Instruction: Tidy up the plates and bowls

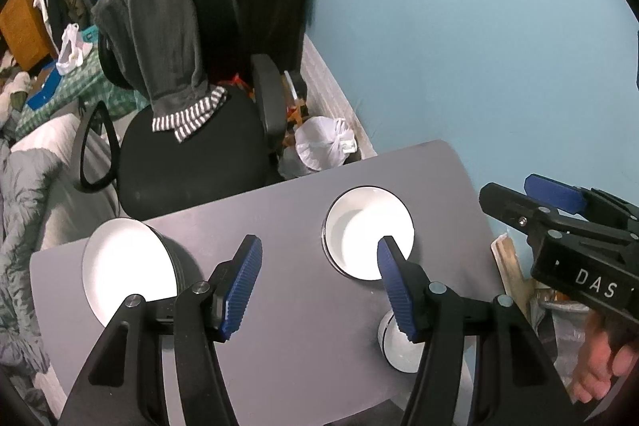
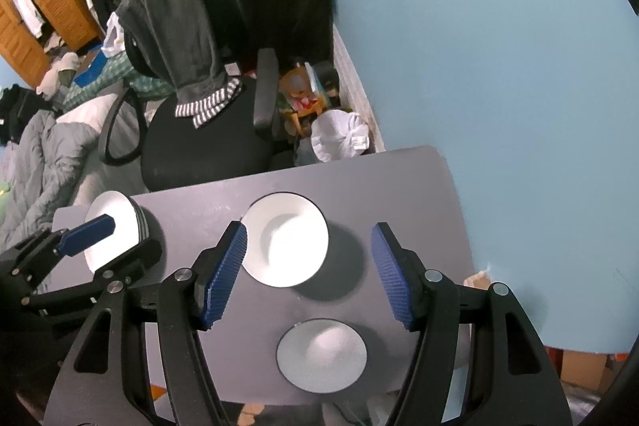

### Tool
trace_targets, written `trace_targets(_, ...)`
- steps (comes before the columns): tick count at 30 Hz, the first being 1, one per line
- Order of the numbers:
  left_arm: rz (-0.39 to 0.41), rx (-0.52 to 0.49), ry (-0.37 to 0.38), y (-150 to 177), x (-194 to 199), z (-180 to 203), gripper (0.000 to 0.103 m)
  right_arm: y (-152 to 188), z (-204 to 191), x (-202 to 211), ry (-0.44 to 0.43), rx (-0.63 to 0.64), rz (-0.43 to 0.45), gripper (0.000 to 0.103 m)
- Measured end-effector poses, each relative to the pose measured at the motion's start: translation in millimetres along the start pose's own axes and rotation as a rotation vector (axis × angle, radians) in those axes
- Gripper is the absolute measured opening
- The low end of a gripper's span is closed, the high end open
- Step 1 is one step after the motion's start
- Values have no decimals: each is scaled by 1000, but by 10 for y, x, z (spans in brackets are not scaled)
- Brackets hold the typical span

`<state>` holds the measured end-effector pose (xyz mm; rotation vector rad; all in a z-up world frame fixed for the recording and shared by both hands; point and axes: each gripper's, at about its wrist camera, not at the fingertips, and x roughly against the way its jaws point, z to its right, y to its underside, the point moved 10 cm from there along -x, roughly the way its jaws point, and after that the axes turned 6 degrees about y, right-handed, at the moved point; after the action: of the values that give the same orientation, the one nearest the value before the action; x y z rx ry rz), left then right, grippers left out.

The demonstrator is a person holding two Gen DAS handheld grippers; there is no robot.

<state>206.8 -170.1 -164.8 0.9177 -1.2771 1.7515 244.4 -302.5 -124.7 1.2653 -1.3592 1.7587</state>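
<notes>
Jaws: both the left gripper (image 1: 319, 280) and the right gripper (image 2: 307, 274) stand wide open, blue pads well apart, neither holding anything.
Middle bowl (image 2: 285, 240): white with a dark rim, upright on the table, lying ahead of the right jaws and between their pad lines; in the left view it sits just past the right-hand pad.
Small bowl (image 2: 321, 354): nearer than the middle bowl, below the gap of the right jaws, close to the near table edge.
Stack at the left (image 1: 127, 266): white dishes with dark sides, beyond the left-hand pad of the left jaws, close to the table's left edge; whether plates or bowls I cannot tell.
Table (image 2: 399, 178): small, grey, little margin round the dishes.
Risk, slip: smooth glazed rims may slide out of a shallow pinch.
Risk, edge: a nudge could push the stack or small bowl off the table.
Risk, clash: the two grippers work close together and could knock each other over the middle bowl.
</notes>
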Motion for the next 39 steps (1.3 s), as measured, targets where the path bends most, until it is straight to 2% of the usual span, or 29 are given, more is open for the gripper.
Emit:
trace_targets(6, 21, -35, 2, 122, 81, 69, 65, 81, 71, 128, 8, -18, 8, 64)
trace_targets(12, -1, -52, 28, 333, 77, 165, 65, 186, 107, 201, 8, -36, 0, 64)
trace_targets(19, 19, -72, 47, 401, 155, 262, 65, 352, 253, 239, 22, -65, -12, 64)
trace_targets(30, 0, -105, 35, 539, 27, 371, 65, 785, 535, 69, 40, -164, -94, 64)
trace_targets(39, -33, -158, 63, 681, -73, 533, 65, 1021, 750, 38, 56, -198, -122, 64)
